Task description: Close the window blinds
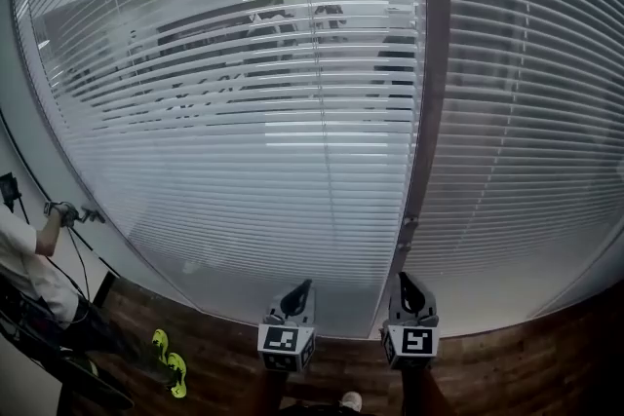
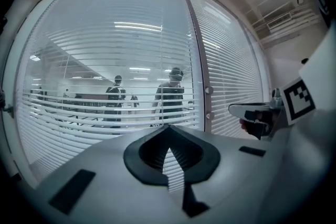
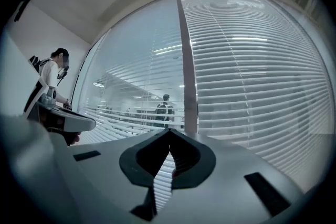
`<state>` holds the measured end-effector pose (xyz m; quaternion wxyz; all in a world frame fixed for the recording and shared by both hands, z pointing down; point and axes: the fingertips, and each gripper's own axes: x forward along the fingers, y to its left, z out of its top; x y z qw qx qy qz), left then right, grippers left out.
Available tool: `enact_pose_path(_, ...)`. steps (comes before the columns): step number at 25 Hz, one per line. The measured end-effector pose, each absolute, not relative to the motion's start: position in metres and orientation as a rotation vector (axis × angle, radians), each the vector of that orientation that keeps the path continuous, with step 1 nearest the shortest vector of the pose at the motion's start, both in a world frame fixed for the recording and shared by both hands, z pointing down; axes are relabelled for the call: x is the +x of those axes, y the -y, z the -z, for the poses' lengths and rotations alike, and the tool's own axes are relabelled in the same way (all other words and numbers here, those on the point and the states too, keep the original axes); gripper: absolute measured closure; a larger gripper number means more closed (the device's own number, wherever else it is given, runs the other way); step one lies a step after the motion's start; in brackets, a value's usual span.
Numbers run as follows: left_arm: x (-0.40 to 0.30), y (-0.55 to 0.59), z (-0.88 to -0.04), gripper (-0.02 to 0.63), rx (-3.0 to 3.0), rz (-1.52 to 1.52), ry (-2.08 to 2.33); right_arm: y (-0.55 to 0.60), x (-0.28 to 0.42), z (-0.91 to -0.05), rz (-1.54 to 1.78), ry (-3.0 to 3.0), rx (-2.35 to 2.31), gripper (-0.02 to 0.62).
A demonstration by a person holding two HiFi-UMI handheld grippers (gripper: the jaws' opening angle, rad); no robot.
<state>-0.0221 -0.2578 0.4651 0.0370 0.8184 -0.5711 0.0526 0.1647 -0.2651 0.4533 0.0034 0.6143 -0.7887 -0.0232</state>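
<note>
Jaws together, blinds [image 1: 224,112] lowered, partly see-through

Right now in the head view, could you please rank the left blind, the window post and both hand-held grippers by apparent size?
1. left blind
2. window post
3. left hand-held gripper and right hand-held gripper, alike in size; not ranked.

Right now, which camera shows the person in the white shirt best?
The right gripper view: the person stands at its left, seen from head to waist. The head view catches only an arm, a side and yellow shoes. The left gripper view misses them.
</note>
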Motion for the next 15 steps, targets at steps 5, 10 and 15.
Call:
enact_pose_path(5, -0.033, 0.265, -0.461, 0.606, 2.512, -0.14, 1.74, 0.272, 0.174, -0.442, 0.101, 2.439, 1.99, 0.594)
enact_pose_path(10, -0.034, 0.295, -0.453, 0.606, 2.555, -0.088, 1.713, 0.291, 0.181, -0.441, 0.112, 2.399, 2.063, 0.594)
enact_pose_path(15, -0.036, 0.308, -0.438, 0.606, 2.593, 0.015, 1.709, 0.31, 0.182, -0.435, 0.117, 2.317, 2.08, 0.593)
